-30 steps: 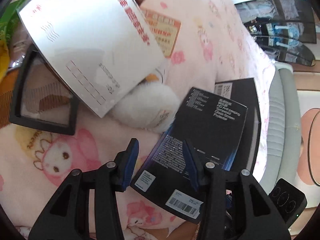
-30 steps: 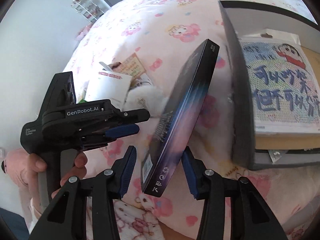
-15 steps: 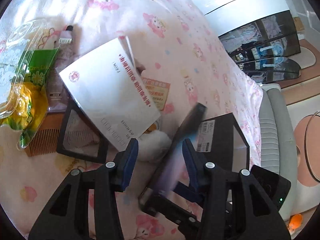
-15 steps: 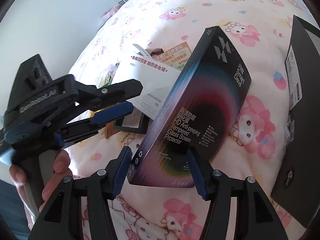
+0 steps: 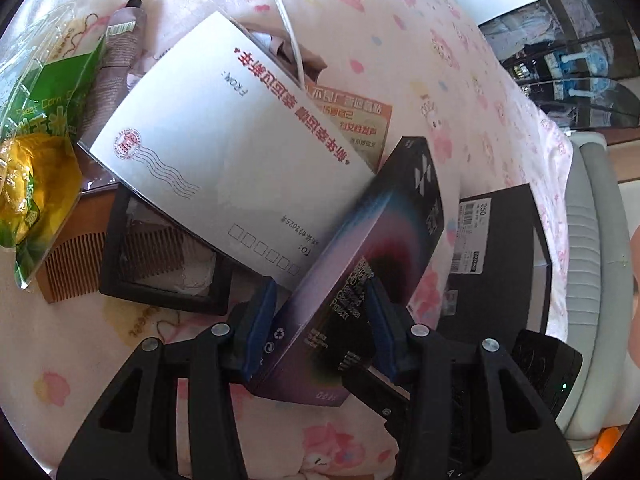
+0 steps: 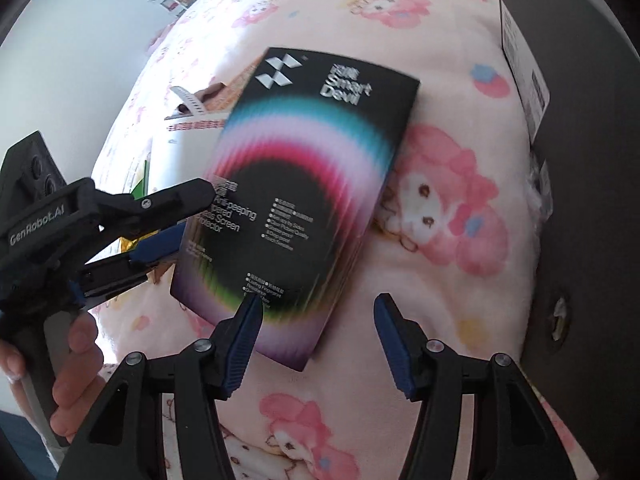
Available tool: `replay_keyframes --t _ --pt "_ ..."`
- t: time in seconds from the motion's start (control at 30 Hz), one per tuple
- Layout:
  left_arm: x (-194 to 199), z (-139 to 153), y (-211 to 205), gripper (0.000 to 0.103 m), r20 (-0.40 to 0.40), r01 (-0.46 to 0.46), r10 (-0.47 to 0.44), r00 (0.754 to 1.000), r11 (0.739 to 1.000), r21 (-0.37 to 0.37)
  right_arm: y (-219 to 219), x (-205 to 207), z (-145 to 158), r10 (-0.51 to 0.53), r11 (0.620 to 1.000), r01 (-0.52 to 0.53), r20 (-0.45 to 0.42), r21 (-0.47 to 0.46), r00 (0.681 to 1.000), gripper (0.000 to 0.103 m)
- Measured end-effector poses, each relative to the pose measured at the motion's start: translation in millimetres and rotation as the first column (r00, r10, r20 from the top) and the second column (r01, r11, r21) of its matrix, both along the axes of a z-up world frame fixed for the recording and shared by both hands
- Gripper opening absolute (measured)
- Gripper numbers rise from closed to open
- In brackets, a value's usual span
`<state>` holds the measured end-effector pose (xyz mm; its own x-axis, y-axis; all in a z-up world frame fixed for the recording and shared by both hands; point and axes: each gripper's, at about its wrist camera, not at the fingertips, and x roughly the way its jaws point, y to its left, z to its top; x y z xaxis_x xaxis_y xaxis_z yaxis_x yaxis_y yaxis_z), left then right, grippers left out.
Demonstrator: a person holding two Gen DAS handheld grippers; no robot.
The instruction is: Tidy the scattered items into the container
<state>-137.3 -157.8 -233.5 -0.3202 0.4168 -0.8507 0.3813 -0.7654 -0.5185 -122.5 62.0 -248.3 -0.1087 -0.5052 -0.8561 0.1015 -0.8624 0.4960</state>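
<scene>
The left gripper (image 5: 318, 330) was closed on the screen protector box (image 5: 362, 276), its blue pads (image 5: 260, 322) pressed against the box's two long sides near the lower end. The box stood tilted between them, its top leaning away toward the upper right. Seen from the right wrist, the same box (image 6: 296, 200) faced the camera with "Smart Devil" in silver at the top and, lower down, "Anti-peeping Tempered Glass Screen Protector"; the smaller feature lines below were blurred and could not be read.

The right gripper (image 6: 318, 338) stood wide apart with nothing pressed between its pads; the box's bottom corner lay just ahead of its left finger, apparently not touching it. The left gripper's black body (image 6: 48, 224), marked "GenRobot.AI", reached in from the right gripper's left, held in a hand (image 6: 76, 364).

Just beyond the left gripper's left finger a white envelope (image 5: 224, 152) lay, printed "FROM:" and "TO:" with red Chinese characters, a red round stamp and a row of postcode squares. Under its near edge sat a black frame (image 5: 160, 264) over a wooden comb (image 5: 68, 264). Farther left lay a green and yellow packet (image 5: 36, 148) reading "Sweet Corn". An orange leaflet (image 5: 356, 120) showed beyond the envelope.

To the right of the left gripper stood the black container (image 5: 504, 256), with a white label reading "250" on its wall. Everything rested on a pink cartoon blanket (image 5: 404, 12).
</scene>
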Motion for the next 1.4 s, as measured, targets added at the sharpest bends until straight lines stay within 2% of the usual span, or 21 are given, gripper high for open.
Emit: replay_keyframes --t 0.1,0.17,0.3,0.37,0.47,0.6,0.67,0.73,0.83,0.97,1.1,1.4 --pt "-2 -5 4 0.05 0.024 0.02 -0.019 1.0 0.999 -0.028 -2 -8 -24 0.011 0.991 -0.003 0.064 -0.135 0.998 0.056" --pt "0 -3 5 0.047 0.022 0.033 -0.033 0.999 0.999 -0.037 0 -11 -24 -0.011 0.988 0.022 0.074 -0.15 0.997 0.057" --pt "4 -6 9 0.045 0.035 0.064 -0.065 0.997 0.998 0.023 -2 -6 5 0.008 0.999 -0.01 -0.055 -0.037 0.998 0.055" --pt "5 -7 7 0.047 0.042 0.052 -0.055 0.998 0.997 0.059 -2 -4 19 0.025 0.999 -0.023 -0.105 0.022 0.994 0.05" --pt "3 -13 3 0.046 0.064 0.025 -0.029 0.998 0.998 0.049 -10 -8 18 0.061 0.997 -0.056 -0.111 0.046 0.992 0.05" --pt "2 -14 9 0.046 0.056 0.052 -0.054 0.997 0.998 0.047 -14 -14 5 0.046 0.997 -0.04 -0.091 0.066 0.995 0.049" --pt "3 -8 13 0.045 0.03 0.071 -0.072 0.997 0.997 0.025 -15 -14 10 0.043 0.996 -0.034 -0.11 0.078 0.993 0.048" --pt "5 1 16 0.04 -0.007 0.088 -0.088 0.996 0.996 0.03 -16 -13 21 0.051 0.994 -0.036 -0.151 0.104 0.987 0.047" --pt "11 14 20 0.04 -0.057 0.123 -0.121 0.991 0.992 0.029 -16 -11 41 0.058 0.992 -0.036 -0.178 0.124 0.982 0.047" --pt "20 31 21 0.041 -0.092 0.127 -0.122 0.988 0.991 0.047 -12 -9 62 0.07 0.992 -0.048 -0.201 0.112 0.977 0.047" --pt "31 56 25 0.041 -0.117 0.126 -0.125 0.985 0.992 0.003 5 11 81 0.084 0.996 -0.073 -0.204 0.059 0.975 0.047" --pt "39 94 41 0.041 -0.174 0.141 -0.144 0.974 0.99 -0.029 20 26 119 0.107 0.994 -0.101 -0.26 0.033 0.96 0.047"
